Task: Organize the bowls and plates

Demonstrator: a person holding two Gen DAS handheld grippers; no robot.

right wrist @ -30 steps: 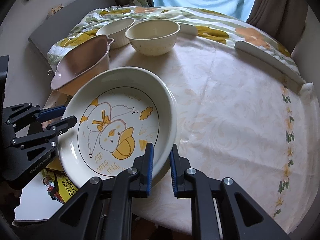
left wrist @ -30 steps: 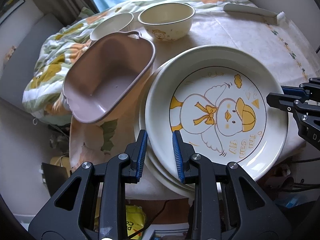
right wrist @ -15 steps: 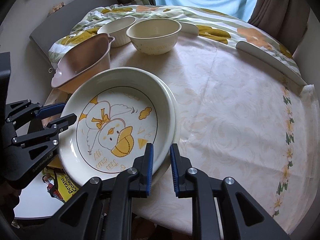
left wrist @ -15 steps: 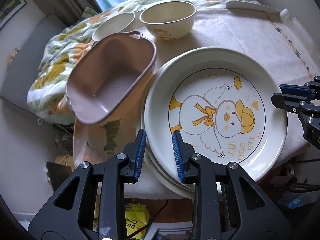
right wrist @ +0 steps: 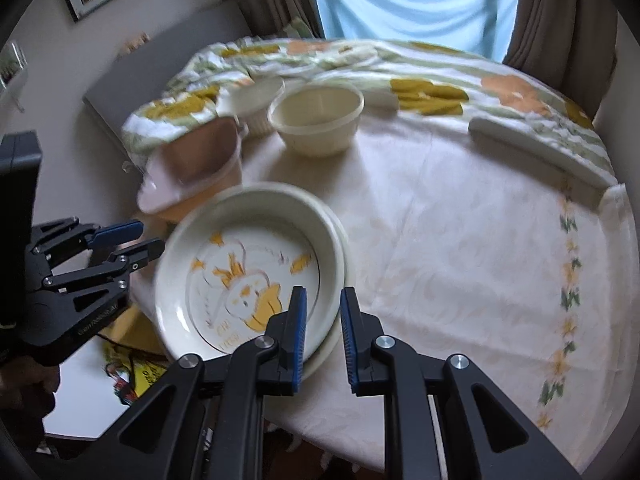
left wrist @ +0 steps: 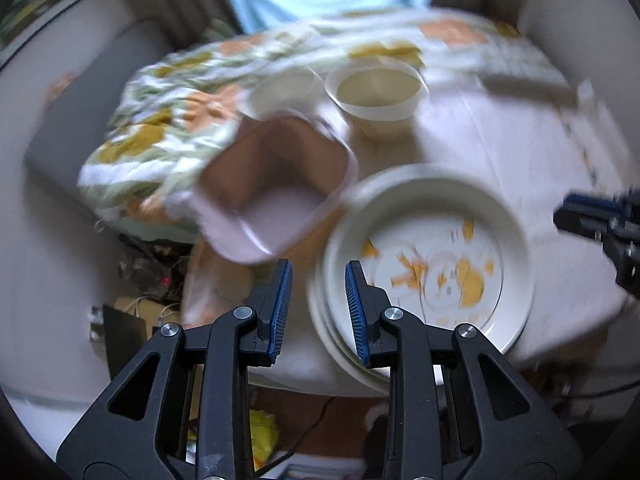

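Observation:
A cream duck-print plate (left wrist: 432,256) (right wrist: 248,272) lies on top of a stack of plates at the table's near left edge. My left gripper (left wrist: 316,304) is open and empty, just off the stack's left rim; it also shows in the right wrist view (right wrist: 132,240). My right gripper (right wrist: 322,324) is open and empty at the stack's near right rim; its tips show in the left wrist view (left wrist: 580,212). A cream bowl (left wrist: 376,96) (right wrist: 316,120) and a white bowl (left wrist: 284,88) (right wrist: 252,96) stand at the back. Both views are motion-blurred.
A pink rectangular tub (left wrist: 276,188) (right wrist: 192,164) stands left of the plates, overhanging the table edge. A floral quilt (right wrist: 400,68) covers the far side. A white flat object (right wrist: 536,148) lies at the back right. The cream tablecloth (right wrist: 460,240) spreads to the right.
Both grippers have pulled back and up from the plate stack, with their jaws open wider. The plates stay on the table.

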